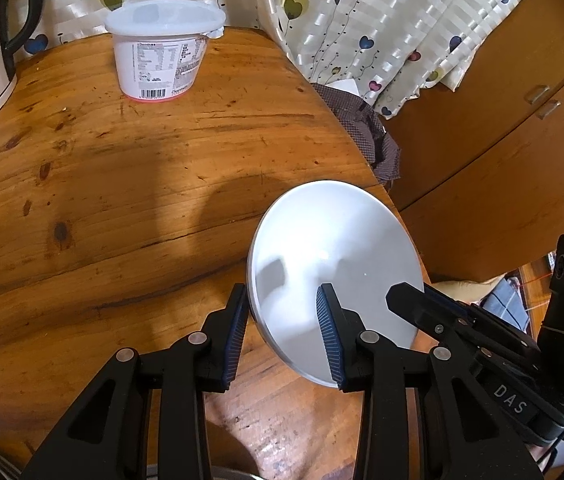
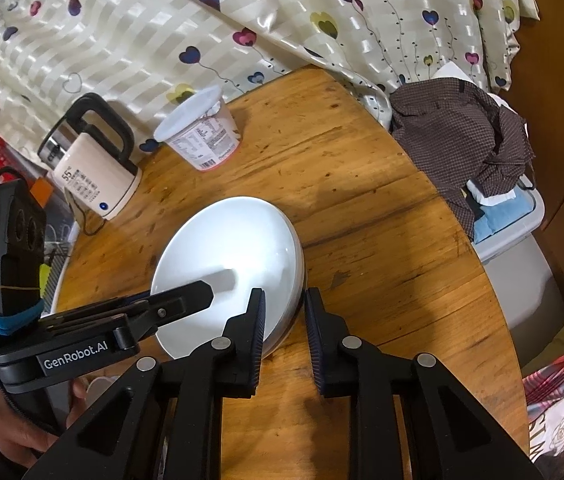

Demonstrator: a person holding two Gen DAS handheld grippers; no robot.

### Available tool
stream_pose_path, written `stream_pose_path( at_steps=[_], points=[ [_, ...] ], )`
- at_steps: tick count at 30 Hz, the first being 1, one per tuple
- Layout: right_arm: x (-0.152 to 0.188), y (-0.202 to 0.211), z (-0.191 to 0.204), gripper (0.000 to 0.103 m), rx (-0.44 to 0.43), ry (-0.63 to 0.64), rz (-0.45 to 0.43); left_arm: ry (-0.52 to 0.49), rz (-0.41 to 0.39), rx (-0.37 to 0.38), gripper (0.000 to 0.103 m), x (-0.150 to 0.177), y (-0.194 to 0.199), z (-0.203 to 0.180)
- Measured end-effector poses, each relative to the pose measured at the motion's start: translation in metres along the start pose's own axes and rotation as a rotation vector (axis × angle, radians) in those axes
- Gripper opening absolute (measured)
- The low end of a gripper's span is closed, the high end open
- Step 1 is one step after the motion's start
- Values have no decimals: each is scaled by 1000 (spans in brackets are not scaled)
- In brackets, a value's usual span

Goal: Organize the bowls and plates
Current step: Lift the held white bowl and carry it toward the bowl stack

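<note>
A white bowl (image 1: 334,256) (image 2: 238,248) hangs tilted over the round wooden table (image 1: 102,184) (image 2: 362,184), its hollow turned towards both cameras. My left gripper (image 1: 284,316) is shut on the bowl's left rim, one pad outside and one pad inside. On the opposite rim my right gripper (image 2: 284,320) is shut too, with the wall between its pads. Each view shows the other gripper's upper finger (image 1: 406,298) (image 2: 194,294) reaching into the bowl. Whether the bowl's underside touches the table is hidden.
A lidded white tub (image 1: 162,52) (image 2: 202,132) and a cream kettle (image 2: 94,172) stand at the table's far side by a heart-print curtain (image 2: 202,20). A checked cloth (image 2: 462,136) lies on a box past the table's right edge. A hand (image 2: 14,436) holds the left gripper.
</note>
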State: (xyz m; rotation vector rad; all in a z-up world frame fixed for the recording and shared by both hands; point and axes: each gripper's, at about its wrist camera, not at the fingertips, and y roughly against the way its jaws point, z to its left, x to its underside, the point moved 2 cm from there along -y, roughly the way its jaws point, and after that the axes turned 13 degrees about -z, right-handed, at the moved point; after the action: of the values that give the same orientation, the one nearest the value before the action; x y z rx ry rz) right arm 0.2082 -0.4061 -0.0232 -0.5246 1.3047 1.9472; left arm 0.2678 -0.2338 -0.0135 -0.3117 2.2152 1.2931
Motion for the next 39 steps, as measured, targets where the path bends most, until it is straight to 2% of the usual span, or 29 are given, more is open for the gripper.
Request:
stream_pose_path(
  at_steps=[16, 39],
  points=[
    [0, 31, 36, 20, -44, 39, -19, 0, -55, -14, 37, 3, 49, 4],
    [26, 54, 99, 20, -132, 113, 5, 64, -96, -70, 37, 39, 115, 36]
  ],
)
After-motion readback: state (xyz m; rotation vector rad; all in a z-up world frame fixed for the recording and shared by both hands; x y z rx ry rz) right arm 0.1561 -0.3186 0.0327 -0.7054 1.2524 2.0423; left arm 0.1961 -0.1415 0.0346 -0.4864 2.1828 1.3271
